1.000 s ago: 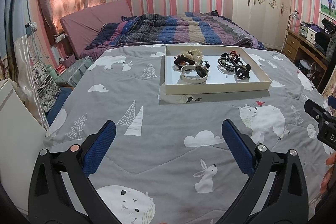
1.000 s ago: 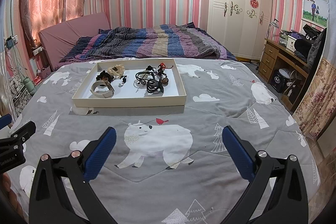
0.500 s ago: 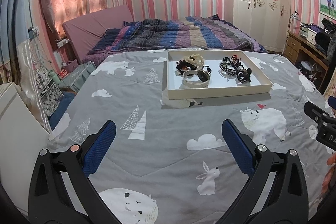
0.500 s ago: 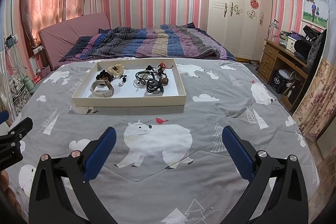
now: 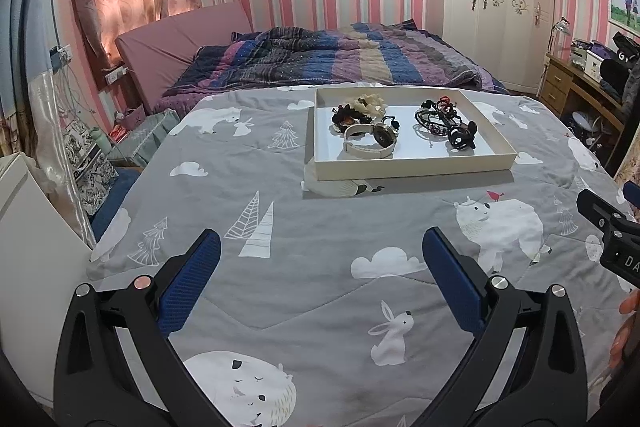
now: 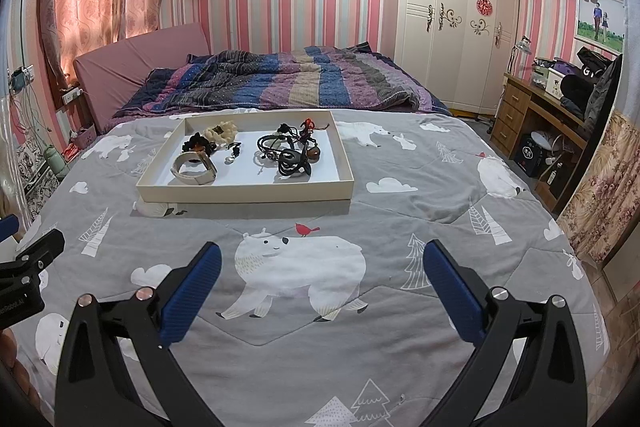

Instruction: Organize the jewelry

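Left hand-held gripper (image 5: 320,275) agape, tray (image 5: 404,169) jewelry tangled, indistinct

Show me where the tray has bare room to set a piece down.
In the tray, the near right corner is bare, as is the strip between the beige watch strap and the black tangle of cords. The far left is crowded around the cream scrunchie.

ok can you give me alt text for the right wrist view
The open right claw hovers empty over a grey animal-print bedspread, pointing at a shallow cream tray further up the bed. The tray holds a beige bracelet, a cream scrunchie and a tangle of dark cords.
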